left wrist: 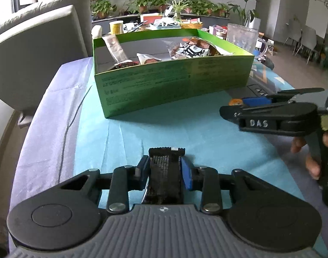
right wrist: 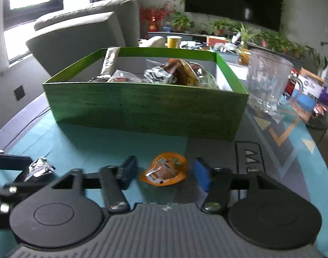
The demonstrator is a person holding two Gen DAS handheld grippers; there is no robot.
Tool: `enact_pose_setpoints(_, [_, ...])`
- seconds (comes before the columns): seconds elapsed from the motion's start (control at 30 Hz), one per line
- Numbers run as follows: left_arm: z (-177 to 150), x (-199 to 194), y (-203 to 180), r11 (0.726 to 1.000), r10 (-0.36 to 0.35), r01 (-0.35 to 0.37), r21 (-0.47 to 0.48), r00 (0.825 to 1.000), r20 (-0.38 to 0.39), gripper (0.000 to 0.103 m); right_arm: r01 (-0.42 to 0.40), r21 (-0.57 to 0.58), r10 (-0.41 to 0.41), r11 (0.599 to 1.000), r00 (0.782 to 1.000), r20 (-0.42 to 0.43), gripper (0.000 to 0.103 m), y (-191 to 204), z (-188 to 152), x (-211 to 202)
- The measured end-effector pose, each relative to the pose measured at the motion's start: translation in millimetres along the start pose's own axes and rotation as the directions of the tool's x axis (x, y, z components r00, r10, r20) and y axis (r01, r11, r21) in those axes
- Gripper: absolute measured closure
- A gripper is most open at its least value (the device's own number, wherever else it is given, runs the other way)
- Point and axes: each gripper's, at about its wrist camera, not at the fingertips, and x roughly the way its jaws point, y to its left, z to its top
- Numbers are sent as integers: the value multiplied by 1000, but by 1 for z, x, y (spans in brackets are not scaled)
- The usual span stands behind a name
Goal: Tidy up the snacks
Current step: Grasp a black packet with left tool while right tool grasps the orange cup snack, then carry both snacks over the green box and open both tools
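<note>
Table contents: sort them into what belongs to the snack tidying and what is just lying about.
Job:
green box of snack packs
dark snack pack in left gripper
orange snack pack between right gripper pads

Lying about:
clear glass jar
yellow cup
potted plants

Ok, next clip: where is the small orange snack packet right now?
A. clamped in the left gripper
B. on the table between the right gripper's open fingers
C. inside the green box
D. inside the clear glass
B: in the right wrist view the orange packet lies flat on the table between the right gripper fingers, pads clear of it, in front of the green box.
</note>
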Motion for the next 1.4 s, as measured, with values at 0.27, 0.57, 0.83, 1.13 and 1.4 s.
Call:
enact_pose_setpoints(0.27, [3,-18,-3,1000,-16,16,-12,999,44,76,-51,44,49,998,998,41,66,-8,2,-19])
enact_pose_setpoints(0.57, [21,-39,-4,1000,7,-4,-20,992,126,76,-83,69,73,994,988,135,66,-13,14,-44])
enact_pose_setpoints(0.83, [58,-42,1,997,53,-40,-64,976,212,76,-118,103,94,988,971,219,66,-22,35,-49])
enact_pose_setpoints(1.13, [108,-24,0,994,86,-62,-86,949,303,76,-142,118,99,983,945,312,66,-34,72,-41])
enact_pose_setpoints(1.4, [131,12,0,993,99,-79,-84,956,276,76,-149,130,99,980,939,329,66,-47,85,-19])
